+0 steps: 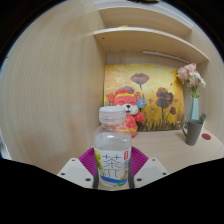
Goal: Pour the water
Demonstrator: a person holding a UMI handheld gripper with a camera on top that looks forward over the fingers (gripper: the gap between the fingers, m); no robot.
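A clear plastic bottle point(113, 150) with a white cap and a white-green label stands upright between my fingers. My gripper point(113, 168) is shut on the bottle, with the purple pads point(88, 158) pressing on its label from both sides. The bottle looks lifted, its base hidden low between the fingers. A grey metal cup point(193, 131) stands on the wooden desk point(165, 148) to the right, beyond the fingers.
Behind the bottle sits an orange and pink plush toy point(127, 102) in front of a yellow flower painting point(150, 85). Pink flowers in a vase point(192, 85) stand at the right. A wooden shelf point(140, 35) runs above.
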